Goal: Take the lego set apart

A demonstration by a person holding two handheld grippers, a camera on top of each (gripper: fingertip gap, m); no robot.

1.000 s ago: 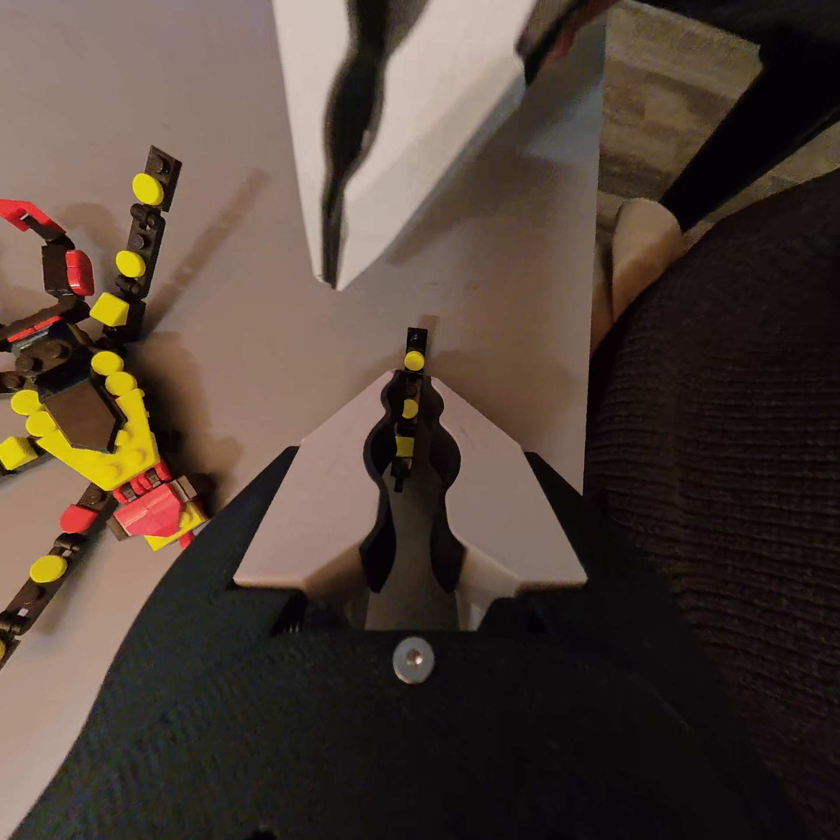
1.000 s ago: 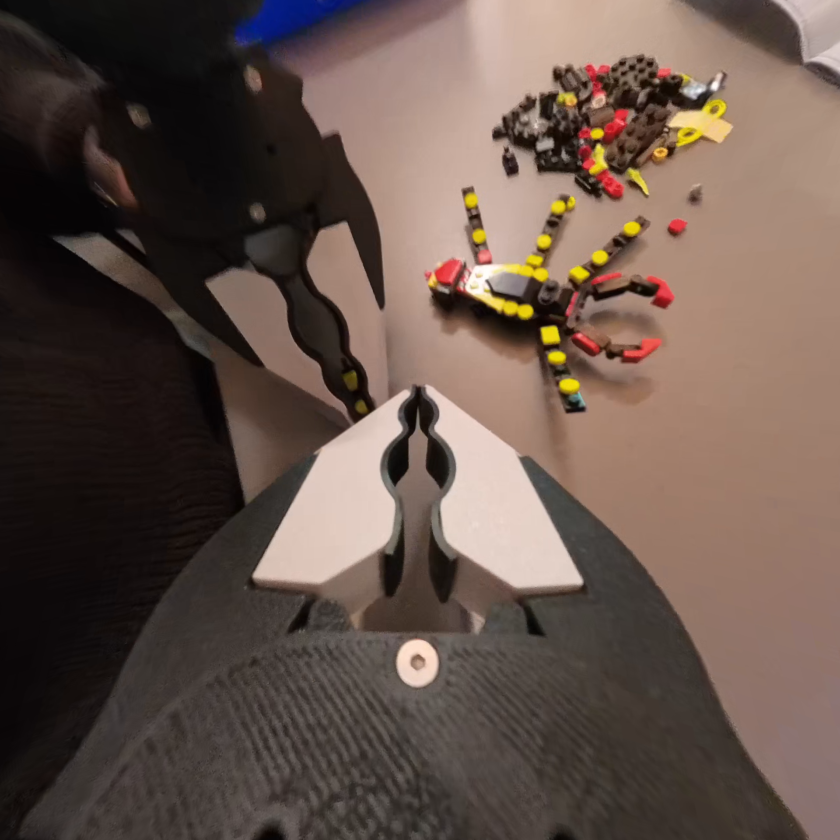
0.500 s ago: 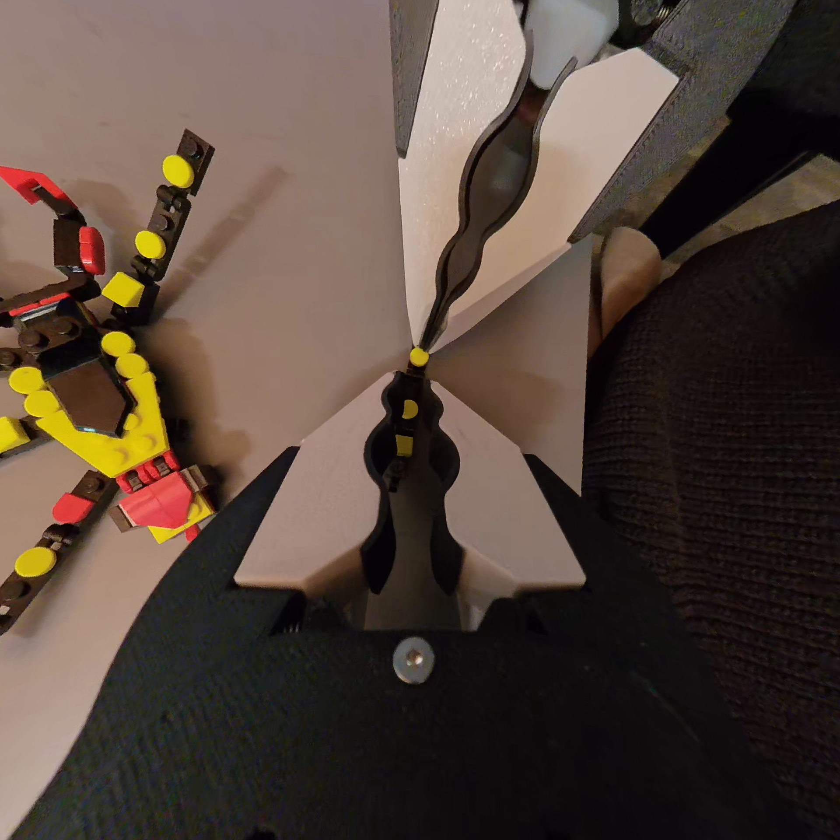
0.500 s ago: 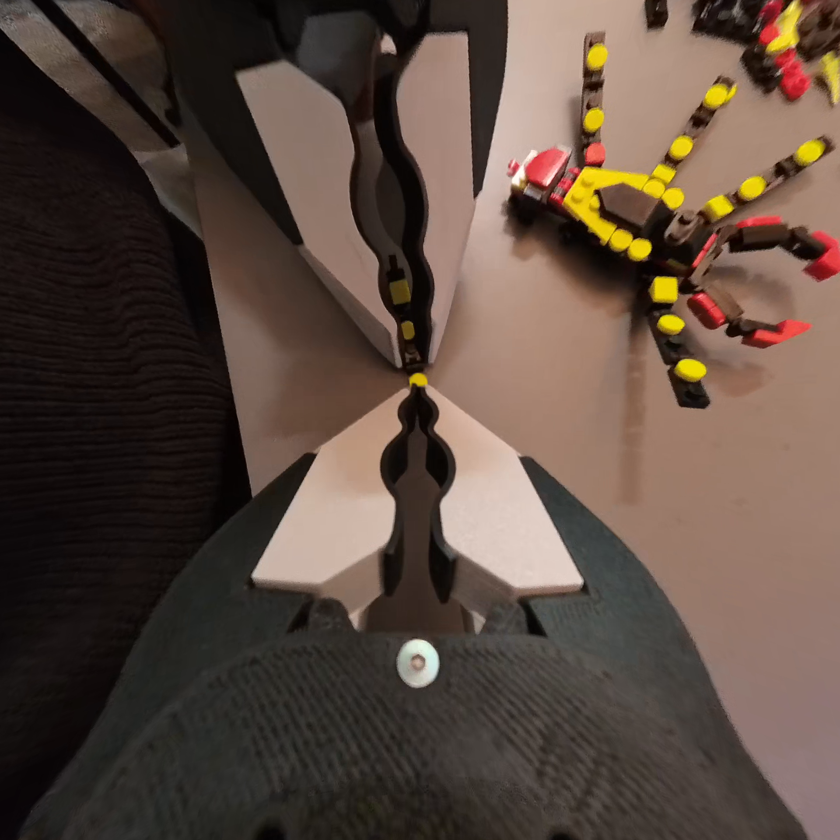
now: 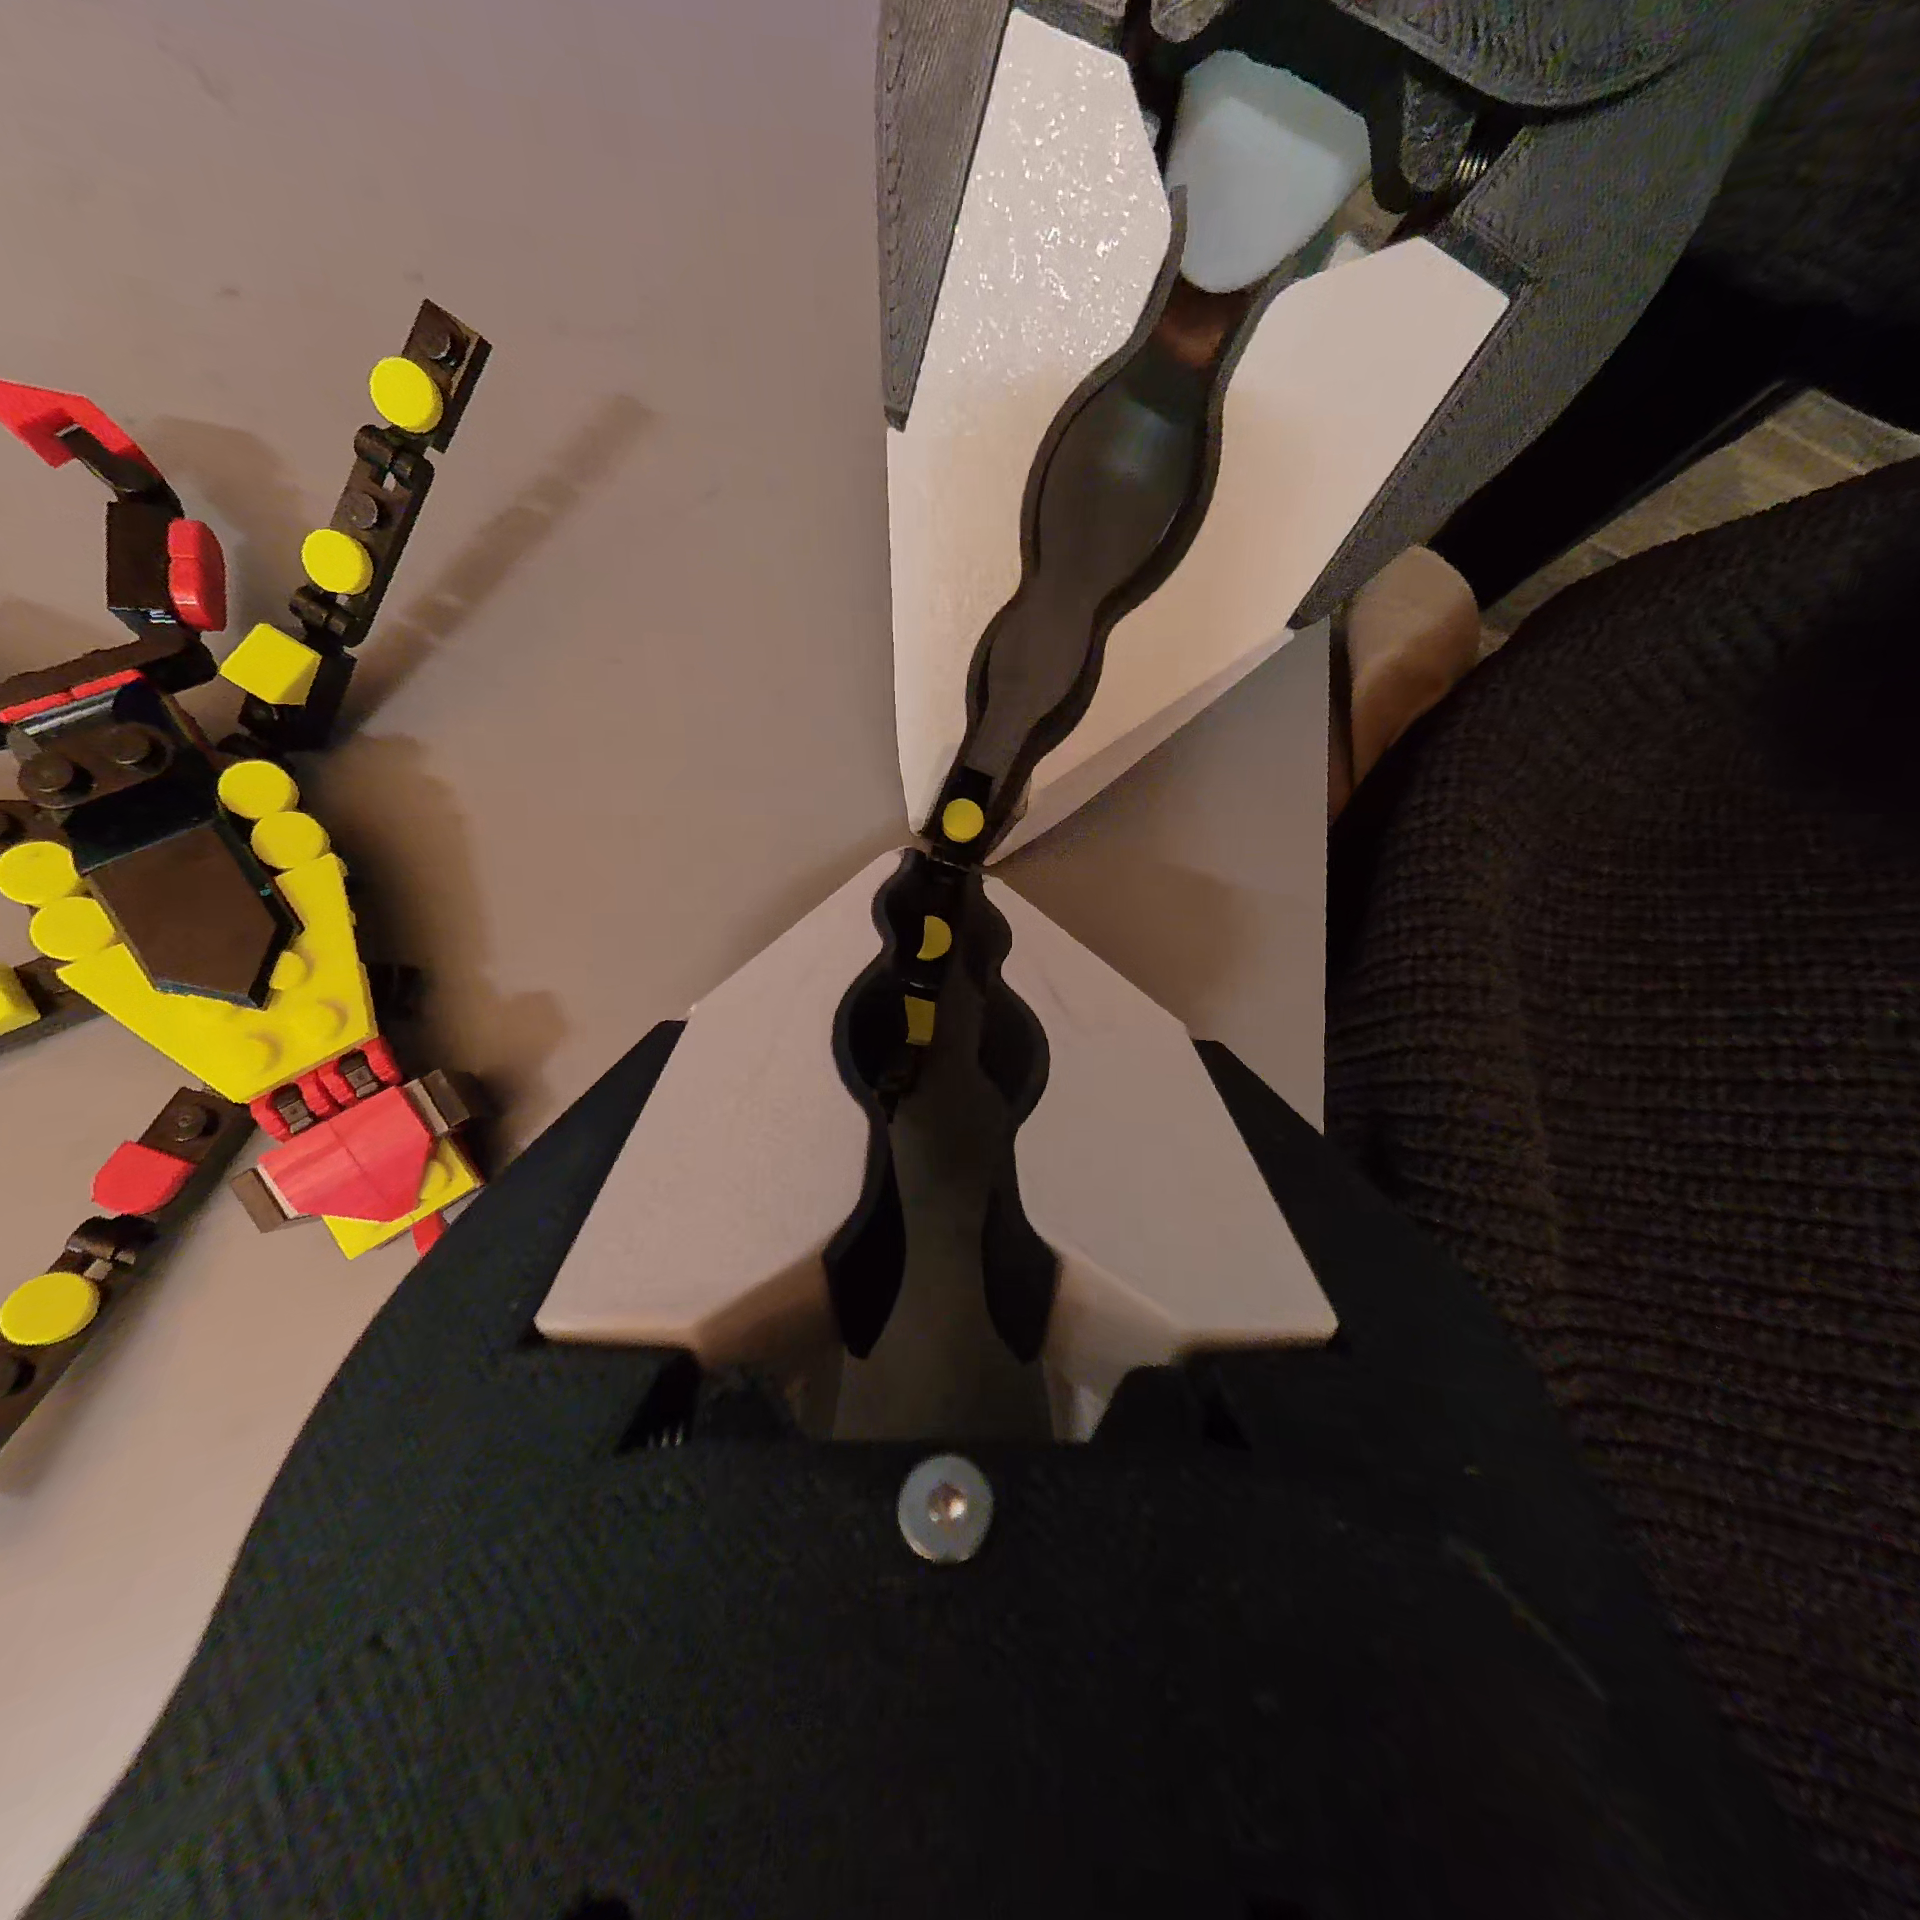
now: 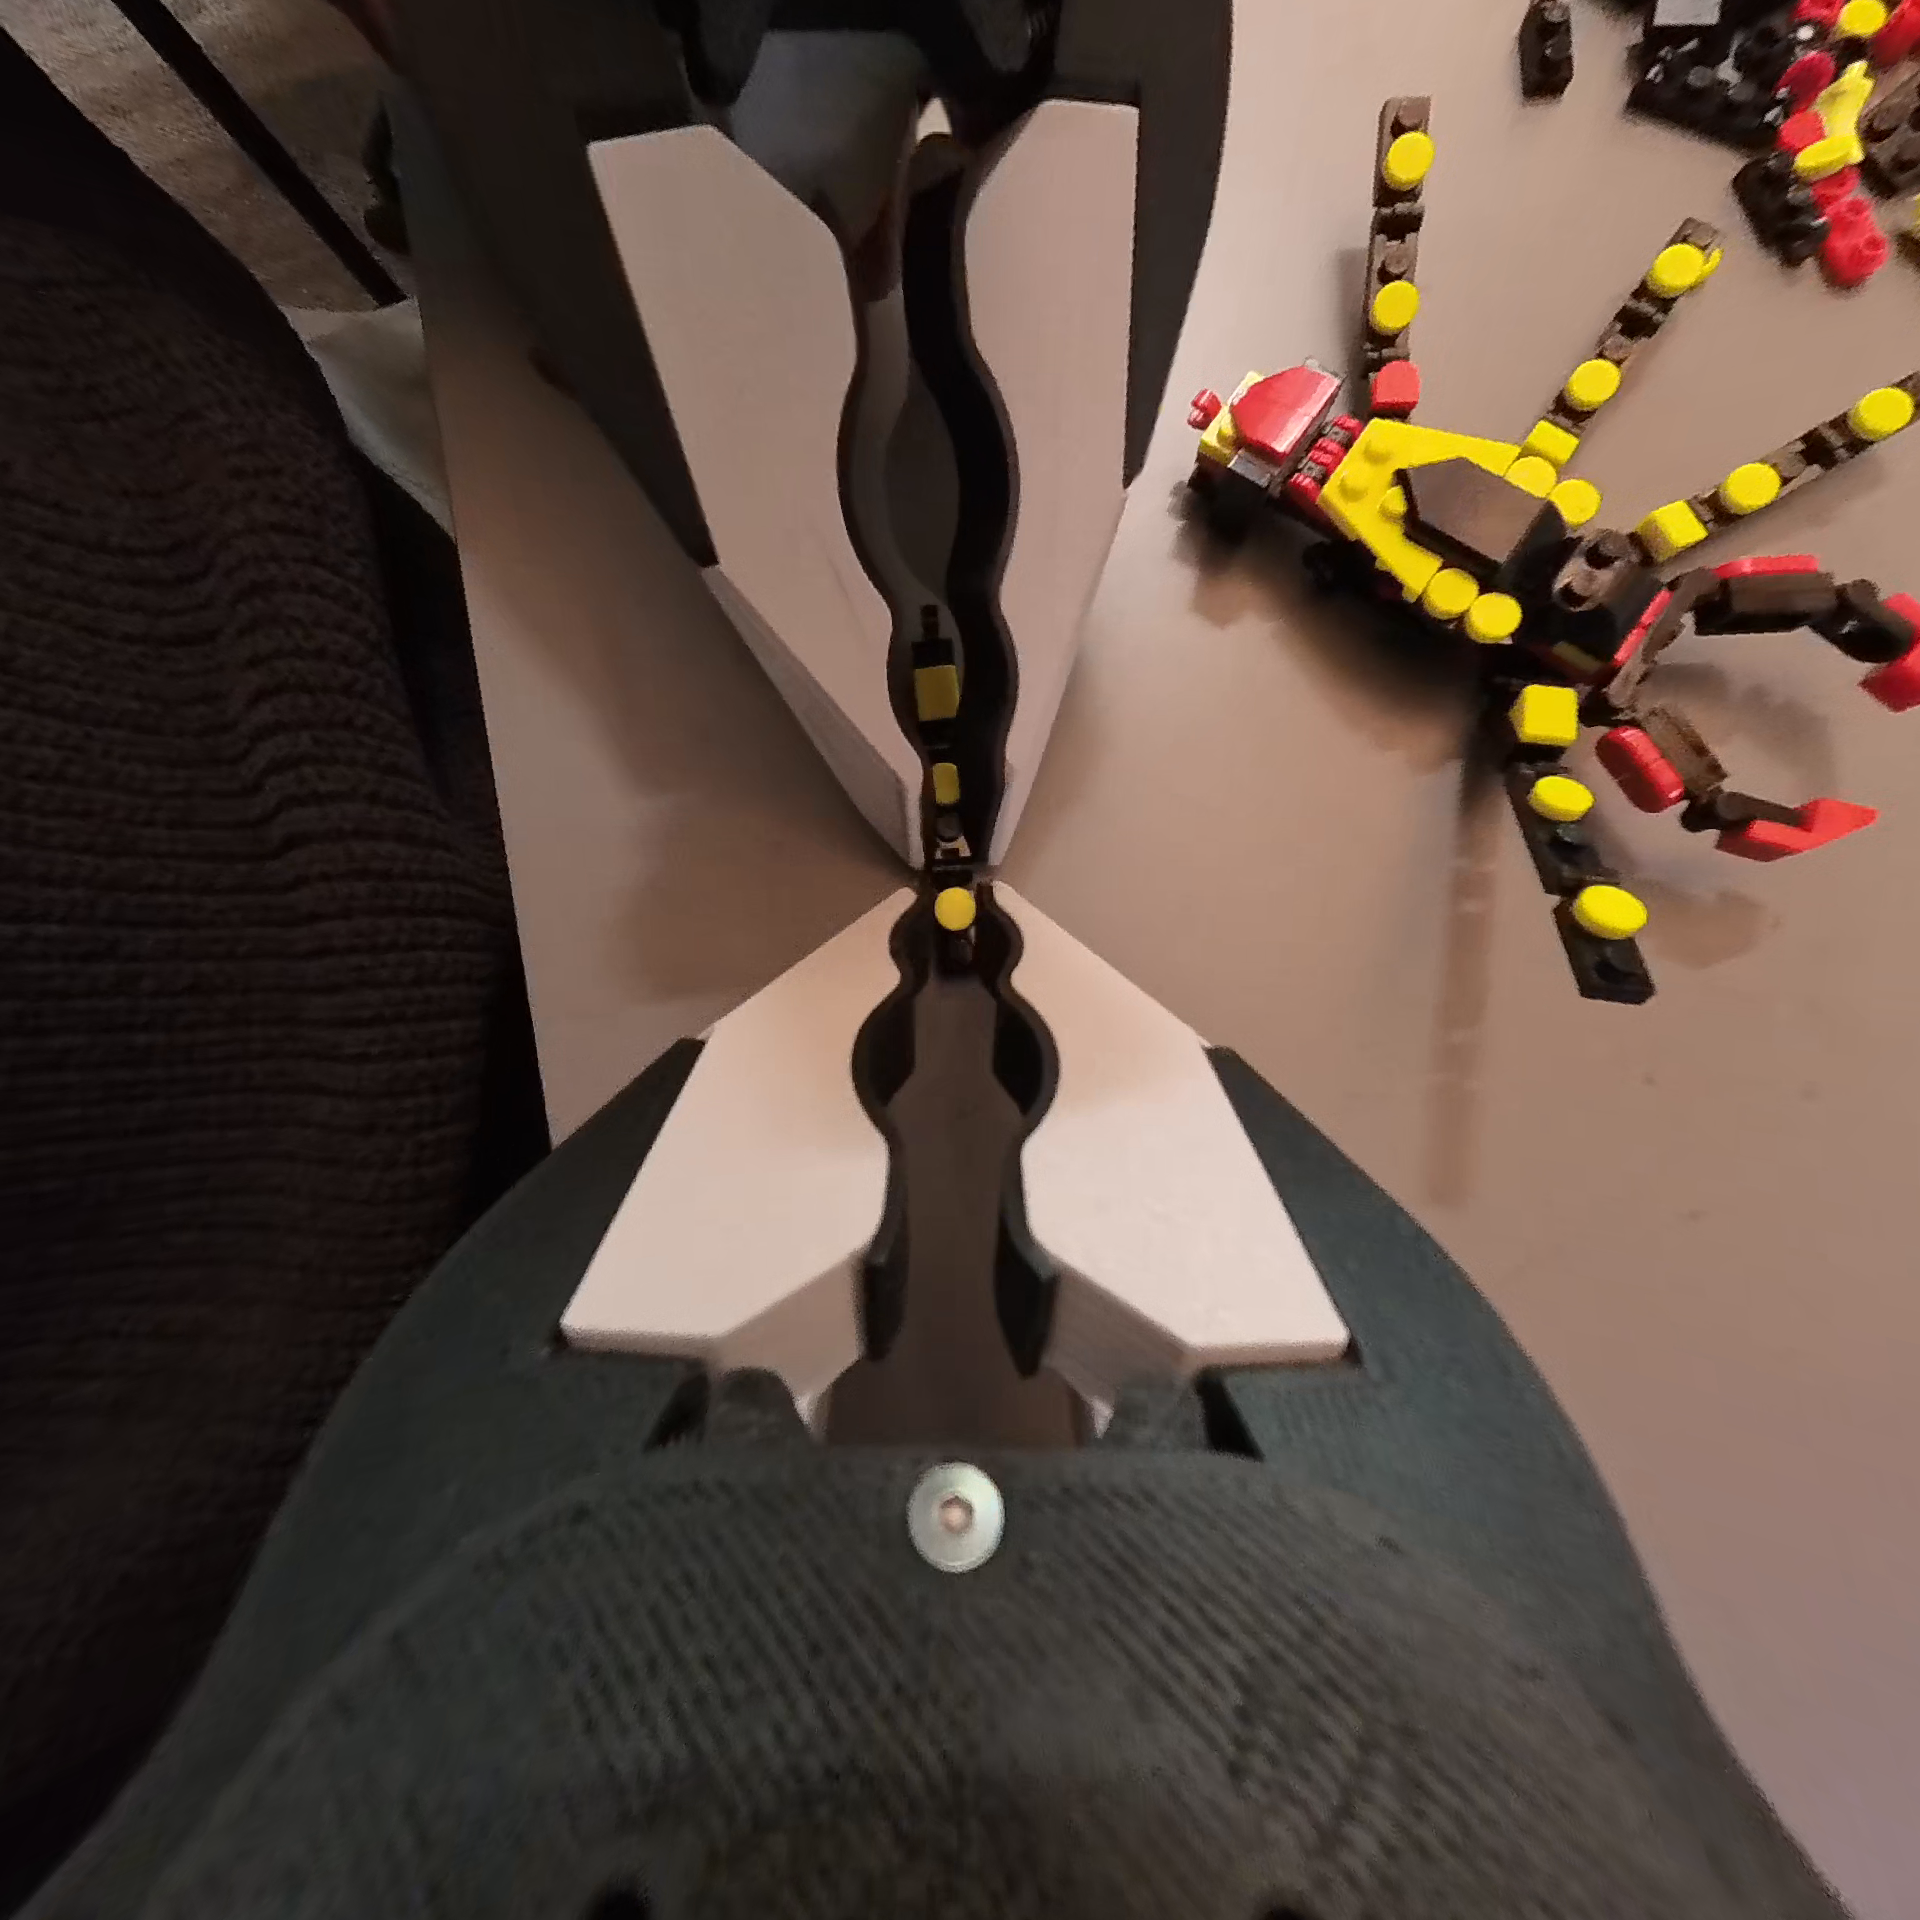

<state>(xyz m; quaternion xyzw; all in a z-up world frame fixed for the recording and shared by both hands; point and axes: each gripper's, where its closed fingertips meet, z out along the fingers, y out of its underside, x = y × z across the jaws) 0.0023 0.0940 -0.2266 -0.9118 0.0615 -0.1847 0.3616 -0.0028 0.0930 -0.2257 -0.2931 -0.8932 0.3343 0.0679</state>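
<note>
A detached black leg strip with yellow studs (image 5: 925, 940) is held between both grippers, tip to tip, above the table near its edge. My left gripper (image 5: 940, 868) is shut on most of the strip, which lies along its jaws. My right gripper (image 6: 954, 902) is shut on the strip's outer end with a yellow stud (image 6: 954, 907). The right gripper (image 5: 964, 805) comes in from the top of the left wrist view. The left gripper (image 6: 951, 847) comes in from the top of the right wrist view. The black, yellow and red lego creature (image 5: 197, 914) lies on the table, also in the right wrist view (image 6: 1455, 509).
A pile of loose black, red and yellow pieces (image 6: 1818, 104) lies beyond the creature. The grey table (image 5: 623, 312) ends close beside the grippers. A person's dark knit clothing (image 5: 1610, 1039) fills the space past that edge, also in the right wrist view (image 6: 208, 831). Both grippers' tips are close together, under 4 cm apart.
The right gripper swung in toward the left gripper and shut on the strip's outer end. The two grippers now meet tip to tip. The creature has not moved.
</note>
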